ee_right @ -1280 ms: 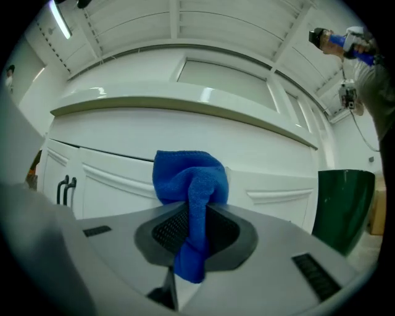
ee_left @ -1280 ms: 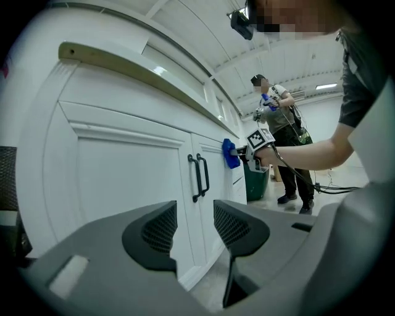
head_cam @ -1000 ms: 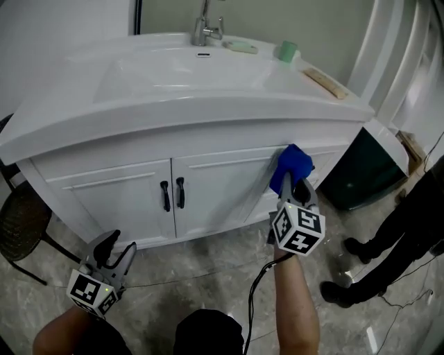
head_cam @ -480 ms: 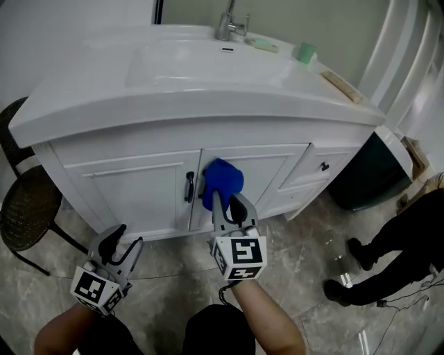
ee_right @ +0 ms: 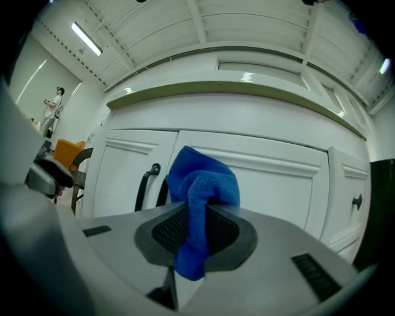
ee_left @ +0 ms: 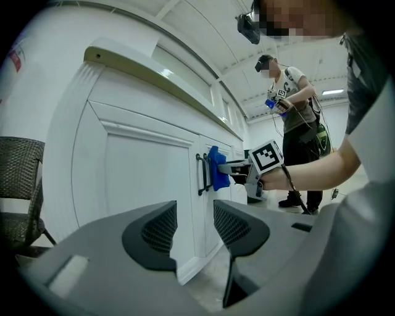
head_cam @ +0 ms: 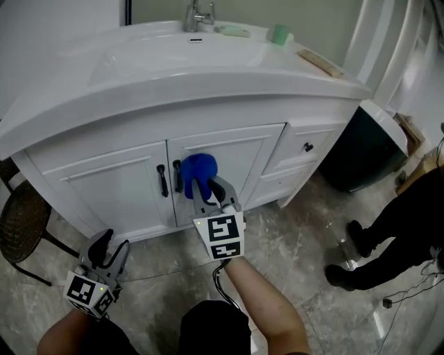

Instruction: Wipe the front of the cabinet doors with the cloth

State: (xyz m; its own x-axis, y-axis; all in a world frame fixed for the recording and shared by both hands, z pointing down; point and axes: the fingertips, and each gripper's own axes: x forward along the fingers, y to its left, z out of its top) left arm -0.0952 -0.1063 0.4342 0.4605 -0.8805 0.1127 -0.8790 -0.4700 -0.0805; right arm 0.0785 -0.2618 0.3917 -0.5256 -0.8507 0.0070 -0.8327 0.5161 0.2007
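Blue cloth [head_cam: 198, 169] bunches out of the right gripper [head_cam: 202, 186], whose jaws are clamped on a fold of it; the loose end hangs down between them in the right gripper view. The cloth sits against the right cabinet door [head_cam: 239, 156], just beside the pair of black handles [head_cam: 161, 180] at the centre seam. It covers part of the nearer handle, and its bulk hides the contact with the panel from the head view. The left gripper [head_cam: 111, 244] is held low over the marble floor [head_cam: 291, 249], in front of the left cabinet door [head_cam: 111, 187], its jaws a narrow gap apart with nothing between them. A wicker chair [head_cam: 19, 220] is cut off at the left edge, and the tap [head_cam: 194, 14] at the top edge
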